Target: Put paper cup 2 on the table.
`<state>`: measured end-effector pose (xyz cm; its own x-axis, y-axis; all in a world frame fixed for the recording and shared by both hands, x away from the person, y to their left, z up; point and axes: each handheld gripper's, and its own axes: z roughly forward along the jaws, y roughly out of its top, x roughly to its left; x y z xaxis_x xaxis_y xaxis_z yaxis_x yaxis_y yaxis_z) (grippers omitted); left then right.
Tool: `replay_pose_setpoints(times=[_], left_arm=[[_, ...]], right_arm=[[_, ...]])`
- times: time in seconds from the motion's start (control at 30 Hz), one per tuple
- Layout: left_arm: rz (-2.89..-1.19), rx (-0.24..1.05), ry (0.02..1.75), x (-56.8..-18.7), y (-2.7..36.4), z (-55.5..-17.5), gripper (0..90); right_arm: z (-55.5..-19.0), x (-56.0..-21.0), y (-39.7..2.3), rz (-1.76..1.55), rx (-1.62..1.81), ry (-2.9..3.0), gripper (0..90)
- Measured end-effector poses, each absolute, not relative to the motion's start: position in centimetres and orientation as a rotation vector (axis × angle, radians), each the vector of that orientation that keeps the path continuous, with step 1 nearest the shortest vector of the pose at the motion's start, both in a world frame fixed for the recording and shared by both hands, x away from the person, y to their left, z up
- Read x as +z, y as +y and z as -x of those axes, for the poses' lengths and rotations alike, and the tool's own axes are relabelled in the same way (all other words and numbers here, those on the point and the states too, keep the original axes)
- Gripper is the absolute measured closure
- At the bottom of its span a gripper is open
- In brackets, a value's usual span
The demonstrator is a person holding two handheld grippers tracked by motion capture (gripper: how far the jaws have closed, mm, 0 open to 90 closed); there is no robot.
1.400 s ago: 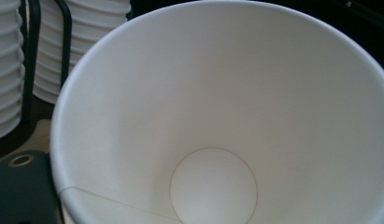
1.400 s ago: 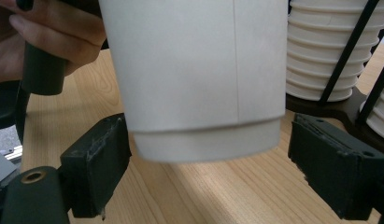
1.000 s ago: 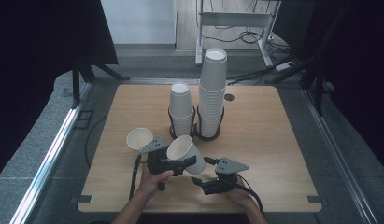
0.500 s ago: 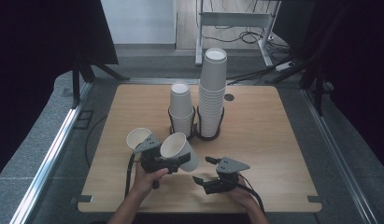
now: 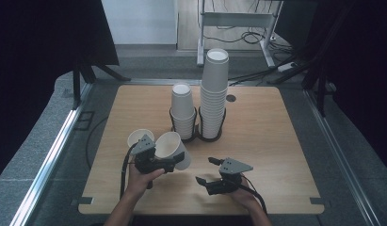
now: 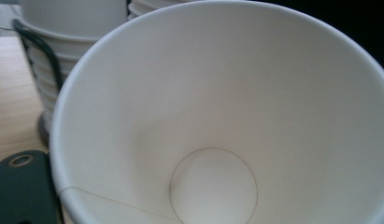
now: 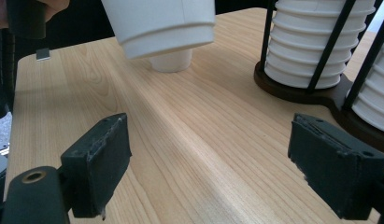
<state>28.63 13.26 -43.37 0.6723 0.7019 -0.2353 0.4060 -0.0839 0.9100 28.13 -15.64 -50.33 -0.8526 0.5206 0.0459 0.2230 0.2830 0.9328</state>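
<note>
A white paper cup [image 5: 174, 148] hangs tilted above the front left of the table, mouth turned up and to the left. My left gripper [image 5: 158, 162] is shut on its wall near the rim. The left gripper view looks straight into the cup [image 6: 217, 116], with one of the fingers [image 6: 21, 186] outside the wall at the bottom left. A second white cup [image 5: 139, 138] stands upright just left of it. My right gripper [image 5: 204, 170] rests low at the front, open, nothing between its jaws. From the right gripper [image 7: 213, 140] I see the held cup's base [image 7: 166, 23] above the standing cup [image 7: 171, 60].
A black wire holder [image 5: 196, 134] at the table's middle carries a short cup stack [image 5: 183, 110] and a tall one [image 5: 214, 89]. The short stack [image 7: 316, 42] is close on the right in the right gripper view. Bare wood [image 5: 276, 141] lies to the right.
My left gripper has carried the held cup a little to the left, closer to the standing cup. The right gripper has kept still.
</note>
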Motion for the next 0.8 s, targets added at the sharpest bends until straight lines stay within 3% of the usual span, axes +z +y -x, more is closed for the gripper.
replay_pose_setpoints(times=[0.33,0.8], left_arm=[[-1.816,0.532,0.964,-44.4,12.0,-28.8,12.8],[-1.904,0.665,1.044,-46.0,10.1,-30.3,12.5]], right_arm=[[-28.2,-50.5,-15.7,-0.688,1.585,2.292,13.7],[-28.2,-50.6,-15.6,-0.690,1.580,2.303,13.9]])
